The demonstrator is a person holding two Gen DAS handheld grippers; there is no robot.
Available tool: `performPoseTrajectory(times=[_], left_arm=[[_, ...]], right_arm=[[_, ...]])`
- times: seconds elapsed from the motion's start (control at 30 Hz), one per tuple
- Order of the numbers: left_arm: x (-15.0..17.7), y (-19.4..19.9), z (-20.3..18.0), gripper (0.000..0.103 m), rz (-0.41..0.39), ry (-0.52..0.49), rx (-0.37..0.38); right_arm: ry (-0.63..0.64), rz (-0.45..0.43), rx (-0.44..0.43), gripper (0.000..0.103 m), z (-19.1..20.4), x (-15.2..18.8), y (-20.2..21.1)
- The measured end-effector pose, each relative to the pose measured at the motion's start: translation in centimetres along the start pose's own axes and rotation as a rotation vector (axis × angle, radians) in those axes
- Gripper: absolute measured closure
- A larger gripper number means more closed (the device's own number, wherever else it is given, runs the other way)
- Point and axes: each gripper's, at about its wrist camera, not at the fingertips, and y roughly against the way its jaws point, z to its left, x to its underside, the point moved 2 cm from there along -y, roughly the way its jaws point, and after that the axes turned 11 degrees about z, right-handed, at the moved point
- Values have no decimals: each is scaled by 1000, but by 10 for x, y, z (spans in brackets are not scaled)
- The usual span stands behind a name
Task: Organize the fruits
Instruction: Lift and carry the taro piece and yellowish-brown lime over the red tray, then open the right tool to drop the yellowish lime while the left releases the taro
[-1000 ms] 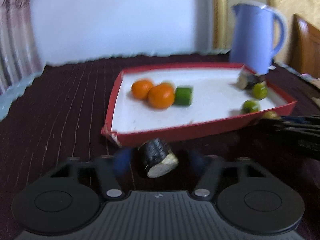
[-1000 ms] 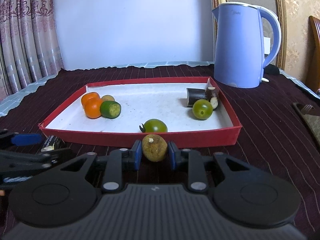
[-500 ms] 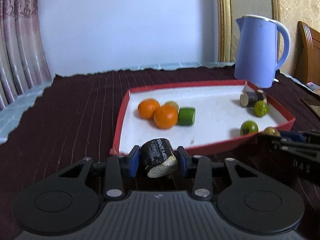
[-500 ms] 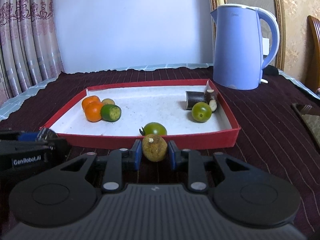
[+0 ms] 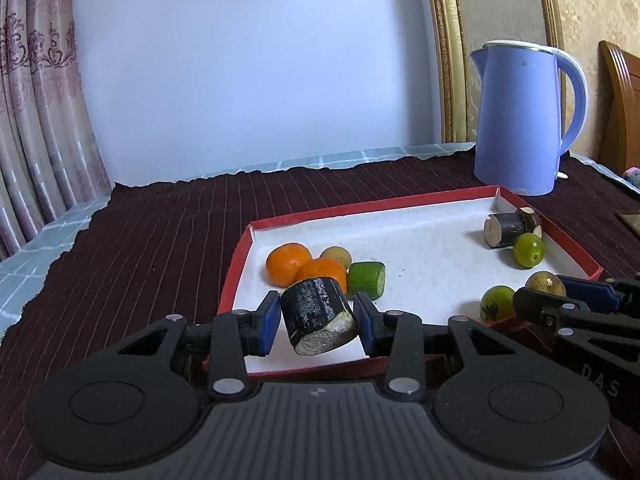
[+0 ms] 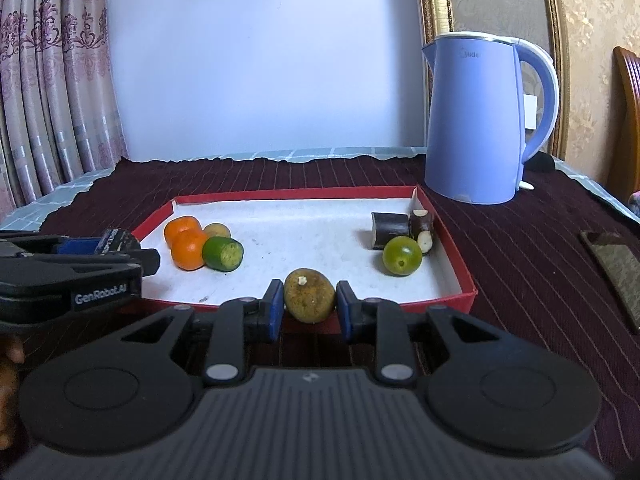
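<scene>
Both hand-held grippers risen above tray rim (image 6: pixel 466 286), left (image 5: pixel 318 322) pinching dark chunk (image 5: pixel 318 316), right (image 6: pixel 309 304) pinching brown fruit (image 6: pixel 309 295) hiding green one.

A blue kettle (image 6: pixel 482 120) stands on the dark striped tablecloth (image 6: pixel 520 248), with a gold frame (image 6: pixel 430 40) against the wall behind it. Pink patterned curtains (image 6: pixel 52 80) hang at the left. A wooden chair (image 5: pixel 624 100) shows at the right edge.
</scene>
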Motion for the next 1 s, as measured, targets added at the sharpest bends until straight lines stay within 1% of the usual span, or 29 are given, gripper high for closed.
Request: performPoseTrajectory(times=[0.37,0.73,1.0], left_arm=[[-9,-14,-6,64,-13,-13,-30],[-23,-36,-5,64,25,-6,-39],[-34,-49,-7,64,34,-16,-57]], right_arm=[[24,-9,9,77,4,-13,-6],[52,-4,23,77,7,-35,-21],[56,11,38,77,7,-47,-37]])
